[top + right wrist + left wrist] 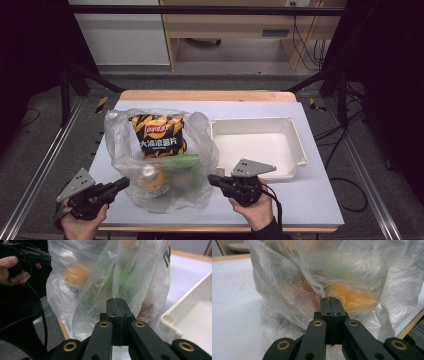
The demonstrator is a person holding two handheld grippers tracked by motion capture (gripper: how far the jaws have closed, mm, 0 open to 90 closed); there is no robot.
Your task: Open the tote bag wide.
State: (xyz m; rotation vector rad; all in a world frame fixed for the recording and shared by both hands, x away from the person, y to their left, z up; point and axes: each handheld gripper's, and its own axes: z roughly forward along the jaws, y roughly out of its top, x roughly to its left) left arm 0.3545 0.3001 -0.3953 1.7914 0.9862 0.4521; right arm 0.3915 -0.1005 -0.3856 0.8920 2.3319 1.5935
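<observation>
Left gripper (pixel 122 183), held at approx. 7 o'clock of the table (pixel 320 200), has its jaws pressed fully together on a fold of the plastic bag (pixel 120 145); in the left gripper view the thin film is pinched at the tip (pixel 330 300). Right gripper (pixel 214 179), at approx. 5 o'clock, is clenched the same way on the opposite side of the bag, w/ the film caught between its closed jaws in the right gripper view (pixel 116 301).

Biggest thing is the table w/ its pale sheet. Next is the white tray (pixel 295 137), at 3 o'clock from the table centre, just beside the bag.

The plastic bag is clear and crumpled and sits near the centre, toward 9 o'clock. Inside it, at 12 o'clock, lies a chips packet (pixel 159 132), black and orange. Below it is a green item (pixel 182 161), and at 6 o'clock of the bag an orange item (pixel 152 179), blurred through the film, so I cannot tell what they are.
</observation>
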